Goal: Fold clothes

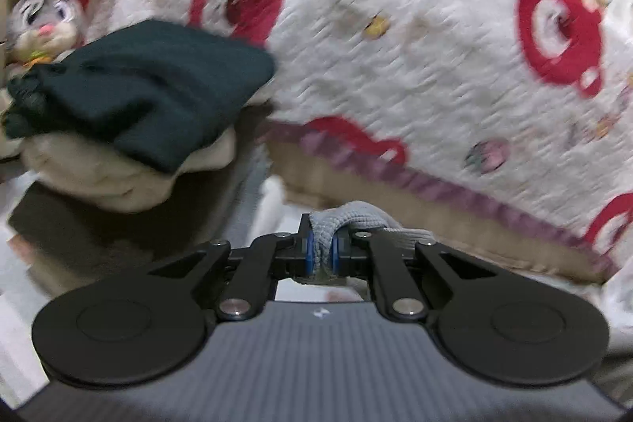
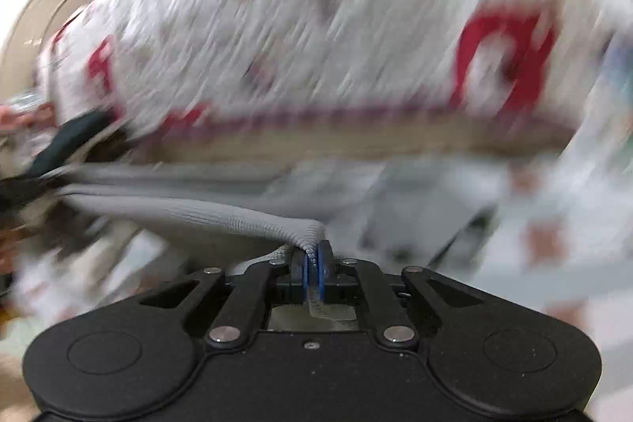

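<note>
A grey knitted garment (image 2: 190, 212) is held by both grippers. My left gripper (image 1: 323, 251) is shut on a bunched fold of it (image 1: 348, 216), close in front of the camera. My right gripper (image 2: 314, 263) is shut on another edge, and the cloth stretches away to the left in that view. A folded dark green garment (image 1: 146, 86) lies on a cream one (image 1: 118, 169) in a stack at the left of the left wrist view. Both views are blurred by motion.
A white quilt with red ring patterns (image 1: 395, 46) covers the bed ahead, with a purple border (image 1: 455, 188). It also fills the right wrist view (image 2: 316, 26). A stuffed rabbit toy (image 1: 43, 6) sits at the far left behind the stack.
</note>
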### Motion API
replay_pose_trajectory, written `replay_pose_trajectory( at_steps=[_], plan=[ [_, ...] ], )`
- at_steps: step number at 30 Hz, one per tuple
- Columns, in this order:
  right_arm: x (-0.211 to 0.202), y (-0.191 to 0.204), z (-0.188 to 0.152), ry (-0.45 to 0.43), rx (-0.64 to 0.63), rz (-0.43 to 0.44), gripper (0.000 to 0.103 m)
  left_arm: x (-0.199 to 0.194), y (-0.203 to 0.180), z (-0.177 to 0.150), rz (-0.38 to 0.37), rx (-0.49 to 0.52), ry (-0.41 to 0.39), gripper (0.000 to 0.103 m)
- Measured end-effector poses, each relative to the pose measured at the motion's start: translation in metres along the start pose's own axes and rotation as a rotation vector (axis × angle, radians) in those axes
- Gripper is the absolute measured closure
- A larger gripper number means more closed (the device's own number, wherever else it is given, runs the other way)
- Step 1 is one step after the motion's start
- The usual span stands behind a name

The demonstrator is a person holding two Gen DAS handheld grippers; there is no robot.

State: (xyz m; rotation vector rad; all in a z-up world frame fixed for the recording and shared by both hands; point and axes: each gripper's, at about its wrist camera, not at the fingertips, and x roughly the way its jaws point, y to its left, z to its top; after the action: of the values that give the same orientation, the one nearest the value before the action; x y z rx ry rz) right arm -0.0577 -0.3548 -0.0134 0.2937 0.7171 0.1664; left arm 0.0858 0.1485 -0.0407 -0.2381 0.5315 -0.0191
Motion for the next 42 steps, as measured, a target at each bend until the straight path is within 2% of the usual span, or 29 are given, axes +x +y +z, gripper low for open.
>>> replay_pose_trajectory(
  at_steps=[1, 4, 5, 7, 8, 11, 12, 13, 14, 15, 17, 20, 21, 22, 23, 26, 28, 33, 35, 37, 39, 42],
  plan=[
    [0.008, 0.000, -0.010, 0.042, 0.004, 0.014, 0.088, 0.011, 0.002, -0.006, 0.042, 0.010, 0.042, 0.095],
    [0.031, -0.001, -0.035, 0.104, -0.017, -0.070, 0.081, 0.052, 0.006, -0.031, 0.152, 0.053, 0.198, 0.095],
    [0.036, -0.003, -0.039, 0.120, 0.001, -0.077, 0.079, 0.062, 0.007, -0.040, 0.160, 0.054, 0.246, 0.095],
    [0.044, -0.012, -0.047, 0.153, 0.051, -0.076, 0.059, 0.074, 0.006, -0.052, 0.140, 0.042, 0.320, 0.095],
    [0.044, -0.016, -0.049, 0.160, 0.069, -0.083, 0.055, 0.077, 0.004, -0.056, 0.125, 0.040, 0.344, 0.094],
    [0.041, -0.031, -0.059, 0.161, 0.156, -0.083, 0.045, 0.074, -0.015, -0.055, 0.137, 0.119, 0.339, 0.092],
    [0.041, -0.037, -0.063, 0.163, 0.197, -0.076, 0.039, 0.072, -0.019, -0.053, 0.146, 0.143, 0.333, 0.088],
    [0.042, -0.044, -0.070, 0.175, 0.257, -0.056, 0.037, 0.070, -0.023, -0.052, 0.148, 0.160, 0.328, 0.079],
    [0.044, -0.051, -0.077, 0.194, 0.319, -0.027, 0.037, 0.066, -0.026, -0.050, 0.127, 0.160, 0.328, 0.074],
    [0.049, -0.057, -0.086, 0.239, 0.382, 0.030, 0.037, 0.061, -0.028, -0.049, 0.086, 0.150, 0.329, 0.067],
    [0.061, -0.060, -0.102, 0.317, 0.448, 0.130, 0.037, 0.051, -0.033, -0.049, 0.004, 0.133, 0.334, 0.067],
    [0.075, -0.049, -0.112, 0.306, 0.402, 0.108, 0.037, 0.042, -0.060, -0.056, -0.122, 0.144, 0.352, 0.066],
    [0.079, -0.044, -0.112, 0.289, 0.370, 0.098, 0.050, 0.038, -0.069, -0.060, -0.164, 0.157, 0.354, 0.066],
    [0.080, -0.038, -0.108, 0.269, 0.322, 0.104, 0.088, 0.033, -0.079, -0.066, -0.209, 0.177, 0.354, 0.066],
    [0.081, -0.031, -0.104, 0.248, 0.274, 0.118, 0.091, 0.029, -0.089, -0.072, -0.253, 0.197, 0.354, 0.066],
    [0.068, -0.010, -0.080, 0.186, 0.173, 0.233, 0.091, 0.014, -0.116, -0.091, -0.393, 0.279, 0.356, 0.066],
    [0.062, -0.002, -0.061, 0.171, 0.186, 0.308, 0.091, 0.002, -0.129, -0.102, -0.499, 0.317, 0.356, 0.066],
    [0.057, 0.011, -0.022, 0.131, 0.253, 0.443, 0.091, -0.027, -0.142, -0.122, -0.762, 0.330, 0.390, 0.062],
    [0.059, 0.012, -0.013, 0.111, 0.284, 0.478, 0.091, -0.040, -0.149, -0.127, -0.817, 0.365, 0.378, 0.061],
    [0.062, 0.015, -0.006, 0.102, 0.308, 0.522, 0.091, -0.049, -0.156, -0.128, -0.824, 0.383, 0.329, 0.055],
    [0.063, 0.021, -0.001, 0.101, 0.327, 0.572, 0.091, -0.055, -0.160, -0.127, -0.815, 0.375, 0.293, 0.050],
    [0.064, 0.038, 0.006, 0.153, 0.341, 0.706, 0.090, -0.056, -0.162, -0.120, -0.770, 0.313, 0.231, 0.046]
  ],
)
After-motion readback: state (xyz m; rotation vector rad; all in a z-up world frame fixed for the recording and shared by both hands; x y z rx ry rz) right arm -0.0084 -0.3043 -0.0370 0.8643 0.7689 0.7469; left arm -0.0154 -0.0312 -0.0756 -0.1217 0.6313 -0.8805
